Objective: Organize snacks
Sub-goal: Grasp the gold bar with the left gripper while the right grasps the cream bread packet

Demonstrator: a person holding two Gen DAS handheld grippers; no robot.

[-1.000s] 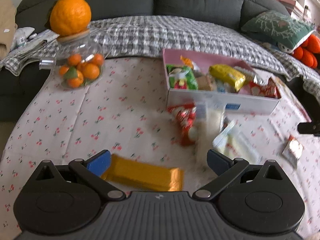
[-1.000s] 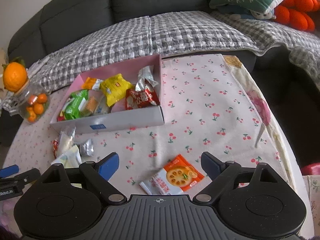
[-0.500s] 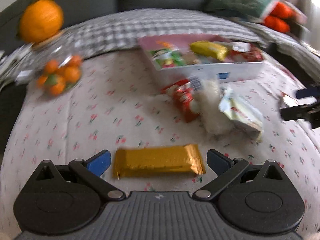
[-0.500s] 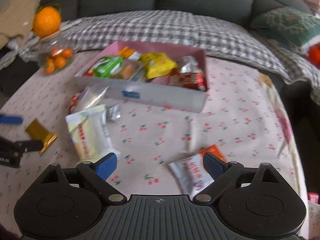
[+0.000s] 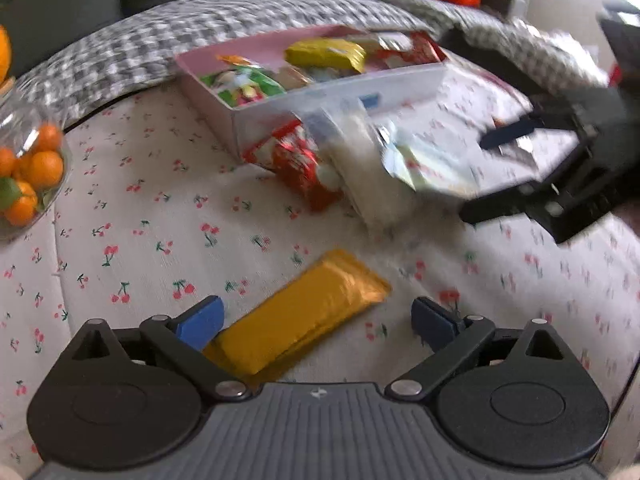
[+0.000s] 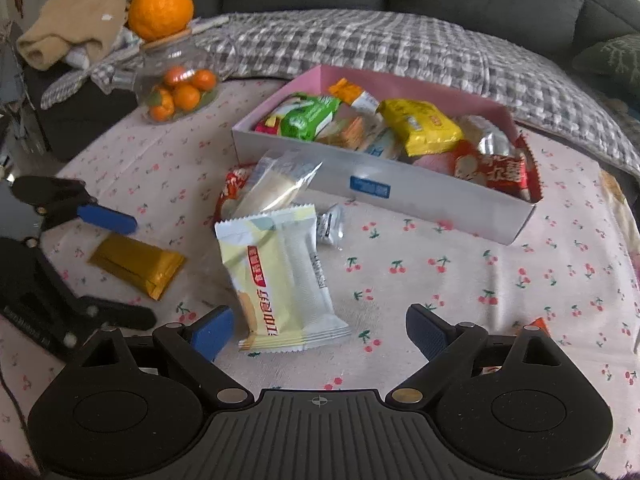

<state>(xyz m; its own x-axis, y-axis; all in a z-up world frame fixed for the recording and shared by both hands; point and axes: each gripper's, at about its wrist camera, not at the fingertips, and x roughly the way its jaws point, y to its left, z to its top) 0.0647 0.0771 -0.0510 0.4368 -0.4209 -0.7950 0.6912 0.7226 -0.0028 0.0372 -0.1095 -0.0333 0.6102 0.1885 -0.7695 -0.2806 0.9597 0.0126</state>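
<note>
Risk first: left claw (image 5: 316, 322) spread wide over the gold bar (image 5: 304, 312), gripping nothing. Bar lies slantwise on the cherry-print cloth (image 5: 132, 208), near end just beside the left finger, far end pointing off toward the box (image 6: 400, 192). Closing on that slant likely pinches one corner only, so slick foil may pivot, squirt out or skid across the cloth.

Right claw (image 6: 320, 330) also spread and gripping nothing, low over the pale yellow packet (image 6: 276, 276). Packet sits off to the left-finger side, so a squeeze may catch only its edge. Puffed wrapper probably crushes under a hard grip. Both claws crowd the same patch; possible bump if both reach for the box together.

Count:
- box: one, well filled; contents overlap, roughly seven packets, exact number unclear
- loose on the cloth: six
- gold bar: one
- pale yellow packet: one
- clear packet (image 6: 276, 184): one, leaning against the box front
- red packet (image 6: 230, 188): one, partly under it
- small silver sweet (image 6: 330, 226): one
- orange-cornered packet (image 6: 538, 326): one, mostly hidden behind the right finger
- glass jar (image 6: 176, 84) of small oranges: one, with one big orange (image 6: 160, 2) on top
</note>
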